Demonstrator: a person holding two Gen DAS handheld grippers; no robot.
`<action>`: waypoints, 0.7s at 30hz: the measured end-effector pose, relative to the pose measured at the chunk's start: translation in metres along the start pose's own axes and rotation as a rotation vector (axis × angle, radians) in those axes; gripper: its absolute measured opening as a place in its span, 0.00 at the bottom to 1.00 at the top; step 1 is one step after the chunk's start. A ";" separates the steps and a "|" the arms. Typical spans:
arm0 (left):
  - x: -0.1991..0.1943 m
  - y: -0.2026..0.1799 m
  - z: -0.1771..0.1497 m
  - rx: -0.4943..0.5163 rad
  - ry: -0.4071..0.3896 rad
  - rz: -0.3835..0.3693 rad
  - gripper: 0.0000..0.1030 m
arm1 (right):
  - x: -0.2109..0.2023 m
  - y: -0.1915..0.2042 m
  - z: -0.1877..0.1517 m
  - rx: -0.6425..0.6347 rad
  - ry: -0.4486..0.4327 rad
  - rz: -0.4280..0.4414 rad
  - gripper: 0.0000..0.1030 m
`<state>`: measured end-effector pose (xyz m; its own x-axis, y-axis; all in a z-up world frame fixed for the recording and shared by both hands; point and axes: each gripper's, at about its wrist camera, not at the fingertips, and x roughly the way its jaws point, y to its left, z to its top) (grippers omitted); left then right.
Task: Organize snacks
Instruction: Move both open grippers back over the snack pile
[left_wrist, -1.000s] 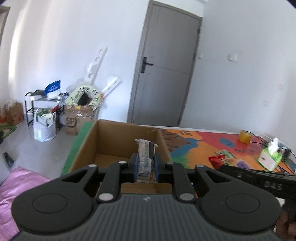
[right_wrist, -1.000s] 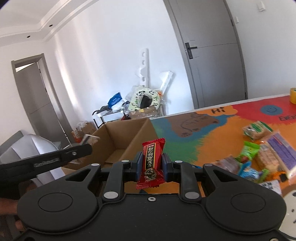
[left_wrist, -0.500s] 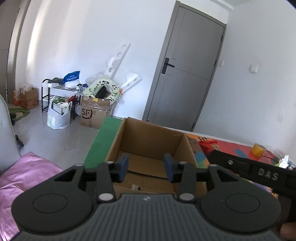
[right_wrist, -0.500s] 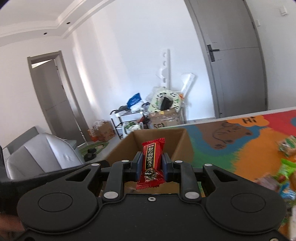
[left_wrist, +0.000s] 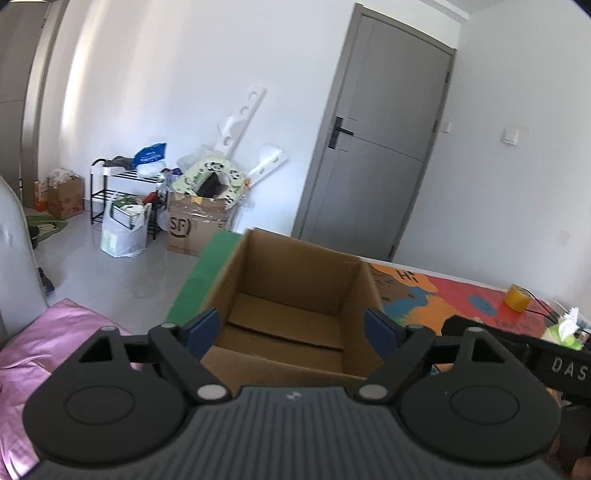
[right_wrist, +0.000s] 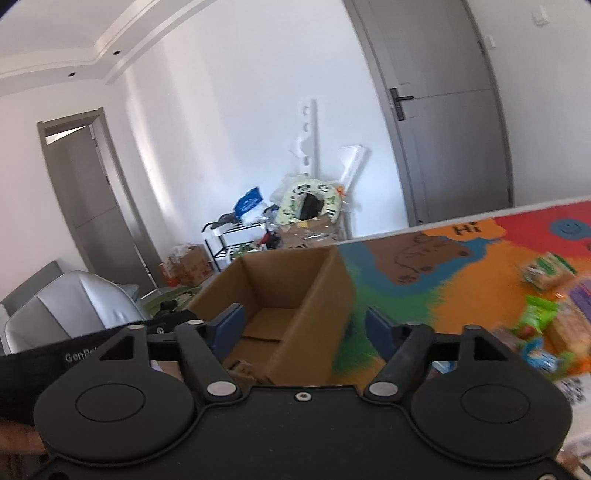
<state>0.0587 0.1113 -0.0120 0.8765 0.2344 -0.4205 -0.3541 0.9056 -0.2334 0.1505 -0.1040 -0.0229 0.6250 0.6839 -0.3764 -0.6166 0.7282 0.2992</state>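
Left wrist view: left gripper (left_wrist: 291, 328) over the open cardboard box (left_wrist: 295, 291), jaws just opened wide, nothing between them. Right wrist view: right gripper (right_wrist: 304, 326) likewise just spread apart and empty above the box. Remaining snacks (right_wrist: 543, 314), blurred, possibly five or six, scattered on the colourful mat (right_wrist: 443, 266), not yet boxed.

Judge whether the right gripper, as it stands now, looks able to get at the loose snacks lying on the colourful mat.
Probably yes. The right gripper has just been opening and holds nothing, and the snacks lie in the open on the mat to its right; the cardboard box stands left of them, not between.
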 end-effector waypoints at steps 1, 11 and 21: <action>-0.001 -0.003 -0.001 0.005 0.004 -0.007 0.84 | -0.003 -0.003 0.000 0.003 0.004 -0.008 0.72; -0.010 -0.034 -0.014 0.045 0.028 -0.077 0.87 | -0.038 -0.035 -0.014 0.049 -0.011 -0.091 0.87; -0.020 -0.070 -0.033 0.092 0.059 -0.154 0.90 | -0.072 -0.067 -0.027 0.085 -0.030 -0.176 0.91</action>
<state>0.0554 0.0315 -0.0159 0.8966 0.0719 -0.4370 -0.1837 0.9583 -0.2192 0.1340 -0.2030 -0.0394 0.7348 0.5454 -0.4033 -0.4545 0.8372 0.3041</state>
